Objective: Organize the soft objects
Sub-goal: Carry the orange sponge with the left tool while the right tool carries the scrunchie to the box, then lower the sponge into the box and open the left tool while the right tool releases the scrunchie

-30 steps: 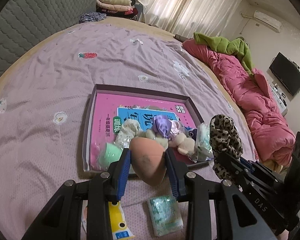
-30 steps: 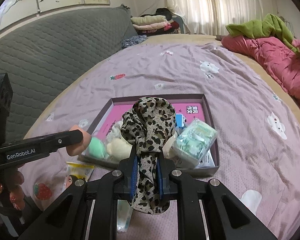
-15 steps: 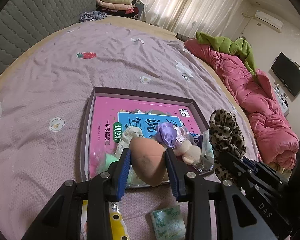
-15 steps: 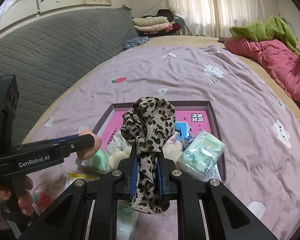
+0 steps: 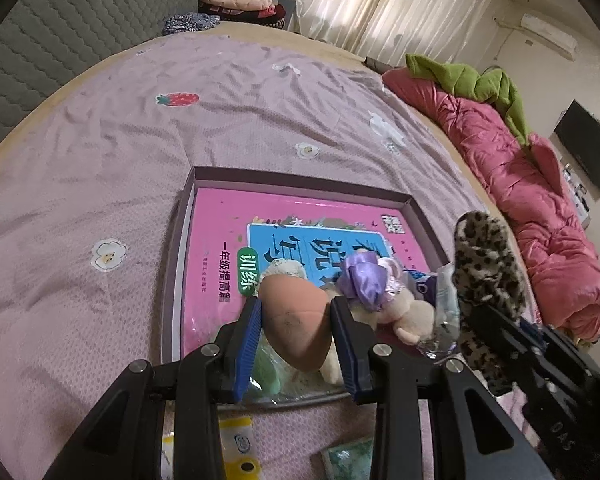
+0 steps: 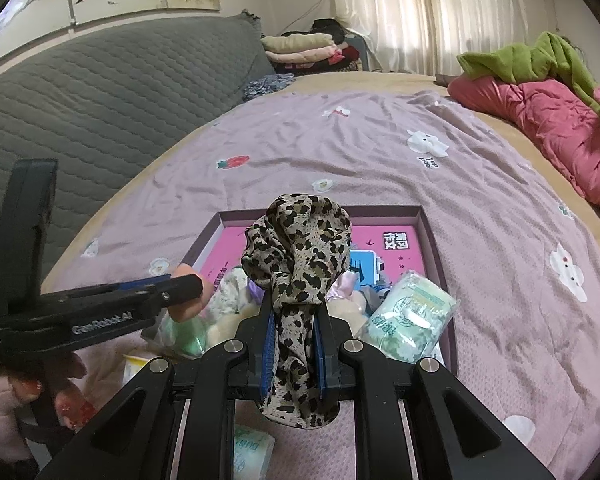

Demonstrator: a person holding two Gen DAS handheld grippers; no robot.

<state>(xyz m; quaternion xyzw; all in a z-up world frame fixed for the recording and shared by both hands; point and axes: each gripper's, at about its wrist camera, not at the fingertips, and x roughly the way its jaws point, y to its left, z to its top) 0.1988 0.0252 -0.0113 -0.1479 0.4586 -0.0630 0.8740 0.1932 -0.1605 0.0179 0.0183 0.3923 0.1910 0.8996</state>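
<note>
Left wrist view: the left tongs (image 5: 296,334) clamp a peach egg-shaped makeup sponge (image 5: 294,326) over the near end of the shallow purple cardboard tray (image 5: 300,180) on the bed. Lower it into bare pink floor, beside the plush pile, before releasing.

Right wrist view: the right tongs (image 6: 292,344) pinch a leopard-print fabric scrunchie (image 6: 300,248) above the same tray; keep clear of the left tongs.

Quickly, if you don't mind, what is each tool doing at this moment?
Left tool: closed on the orange makeup sponge, above the box.
Right tool: closed on the leopard-print scrunchie.
</note>
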